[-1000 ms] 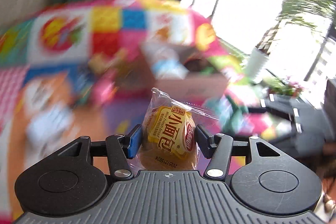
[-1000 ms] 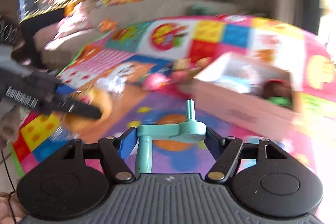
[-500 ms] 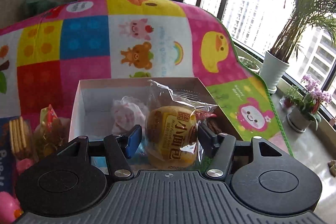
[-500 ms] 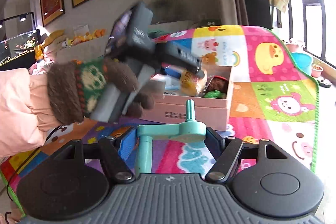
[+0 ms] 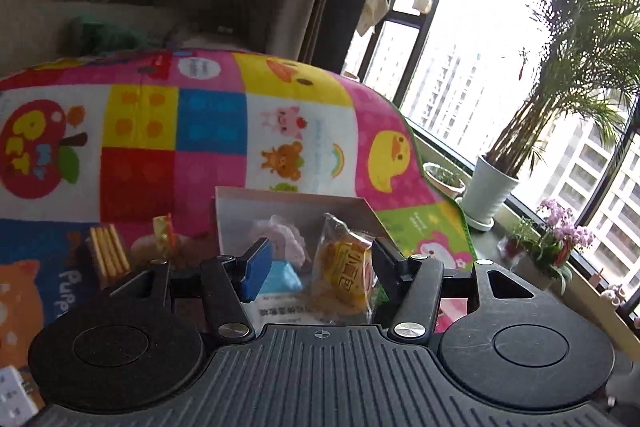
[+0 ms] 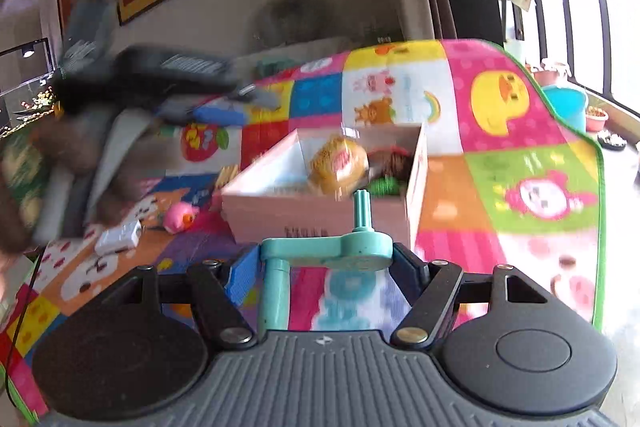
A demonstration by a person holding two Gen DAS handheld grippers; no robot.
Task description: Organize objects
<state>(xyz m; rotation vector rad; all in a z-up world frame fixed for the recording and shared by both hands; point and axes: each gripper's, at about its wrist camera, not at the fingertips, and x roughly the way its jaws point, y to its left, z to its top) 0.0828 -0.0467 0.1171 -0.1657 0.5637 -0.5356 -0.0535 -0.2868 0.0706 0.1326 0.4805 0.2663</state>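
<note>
Now the bread packet (image 5: 343, 277) lies in the pink box (image 6: 320, 217), where half a second ago my left gripper (image 5: 316, 267) had it clamped over the box's open top. It rests on the other contents, leaning toward the right finger (image 5: 386, 261), beside a pale crinkled wrapper (image 5: 286, 241) and a blue pouch (image 5: 282, 279). From my left wrist view the packet sits beyond and between the two fingers; the blue pad on the left stands clear of it, and I cannot tell whether the dark right finger touches its wrapper. The jaws are closing, roughly a third apart, with nothing pinched.

In my right wrist view the packet shows inside the box, and the left gripper, blurred, has pulled back to the upper left. My right gripper (image 6: 326, 259) is clamped on the teal crank handle (image 6: 328, 247), as before, its peg upright, in front of the box's near wall. The box sits on the colourful play mat (image 6: 520, 147), with a pink toy (image 6: 182, 217) and a white adapter (image 6: 120, 233) to its left.
</note>
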